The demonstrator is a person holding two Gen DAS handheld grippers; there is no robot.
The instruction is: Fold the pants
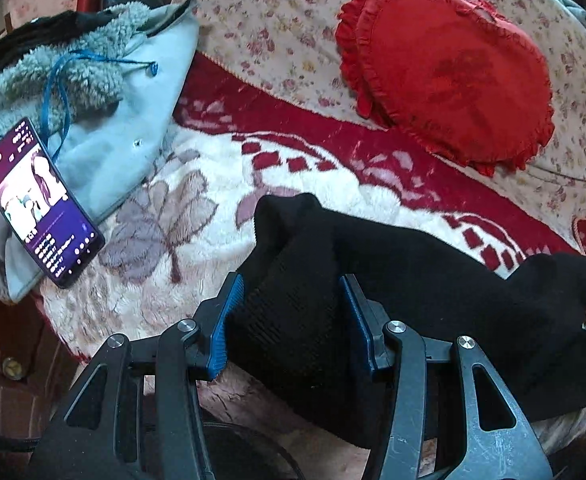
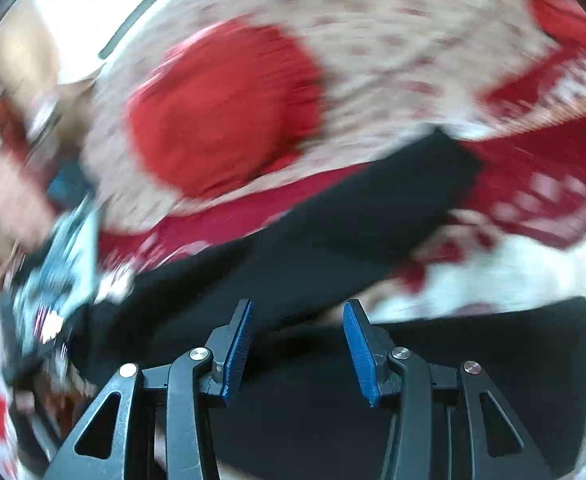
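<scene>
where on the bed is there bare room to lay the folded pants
Free: the white floral fleece blanket between the lit phone, black pants and red heart cushion. Crowded: the left edge, under the grey fleece-lined jacket.

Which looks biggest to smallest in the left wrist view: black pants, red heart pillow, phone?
1. Black pants, though they lie nearest the camera, which inflates them.
2. Red heart pillow, farther off, so its rank against the pants is unsure.
3. Phone, clearly smallest.

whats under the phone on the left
The phone lies on a pale blue fleece-lined jacket, across its blue drawstring. Whatever is beneath the jacket is covered.
</scene>
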